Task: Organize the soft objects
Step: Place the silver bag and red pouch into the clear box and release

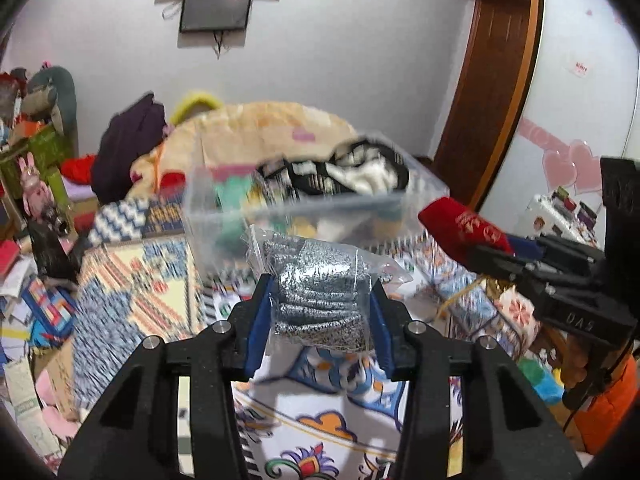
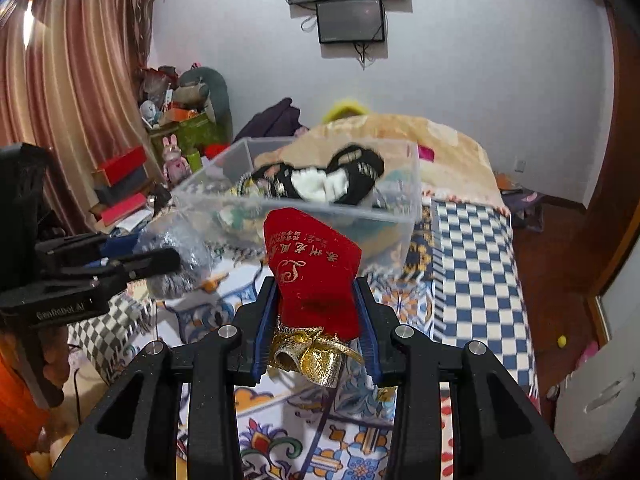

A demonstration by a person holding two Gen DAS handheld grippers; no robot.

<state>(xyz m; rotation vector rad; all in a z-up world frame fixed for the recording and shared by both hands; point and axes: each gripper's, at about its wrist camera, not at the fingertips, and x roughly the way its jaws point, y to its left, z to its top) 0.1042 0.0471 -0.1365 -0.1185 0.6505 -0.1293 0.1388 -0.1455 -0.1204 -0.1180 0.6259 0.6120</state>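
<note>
My left gripper [image 1: 320, 296] is shut on a clear plastic bag of grey speckled knit fabric [image 1: 316, 280], held above the patterned bed cover in front of a clear plastic bin [image 1: 304, 208]. The bin holds black-and-white fabric [image 1: 352, 172] and other soft items. My right gripper [image 2: 316, 304] is shut on a red velvet pouch [image 2: 312, 272] with gold lettering and a gold ribbon [image 2: 316, 356], also held before the bin [image 2: 320, 216]. Each gripper shows in the other's view, the right one [image 1: 496, 252] at right, the left one [image 2: 160, 260] at left.
The bed has a patterned cover [image 1: 132, 292] and a blue checked sheet [image 2: 472, 280]. An orange blanket heap [image 1: 264, 124] lies behind the bin. Cluttered boxes and toys [image 2: 176, 136] stand at the far left. A wooden door frame [image 1: 492, 80] and a wall screen [image 2: 352, 20] are behind.
</note>
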